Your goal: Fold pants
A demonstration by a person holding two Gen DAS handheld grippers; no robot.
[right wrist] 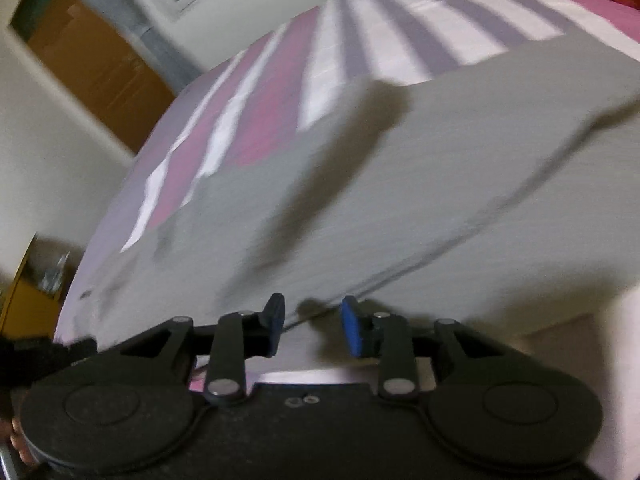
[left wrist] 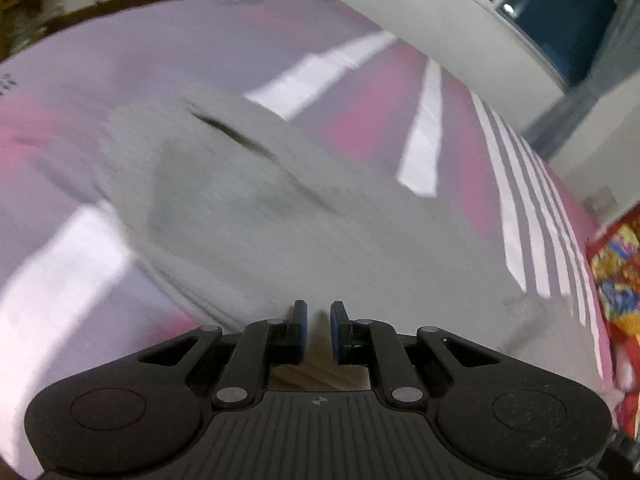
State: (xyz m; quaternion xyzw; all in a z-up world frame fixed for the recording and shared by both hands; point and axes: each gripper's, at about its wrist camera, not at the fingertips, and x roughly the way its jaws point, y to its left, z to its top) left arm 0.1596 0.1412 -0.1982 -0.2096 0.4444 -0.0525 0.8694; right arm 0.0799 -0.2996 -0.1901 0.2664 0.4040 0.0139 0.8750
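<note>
Grey pants (left wrist: 280, 216) lie spread on a bed with a pink, lilac and white striped sheet (left wrist: 360, 120). In the left wrist view my left gripper (left wrist: 319, 320) hovers at the near edge of the pants, its jaws a small gap apart with nothing between them. In the right wrist view the grey pants (right wrist: 460, 168) stretch across the striped sheet (right wrist: 256, 128). My right gripper (right wrist: 312, 316) is open at the pants' near hem, holding nothing. Both views are blurred by motion.
A white wall and a dark window (left wrist: 560, 20) stand behind the bed. A bright multicoloured cloth (left wrist: 616, 280) lies at the bed's right edge. A brown door (right wrist: 100, 72) and white wall are on the left in the right wrist view.
</note>
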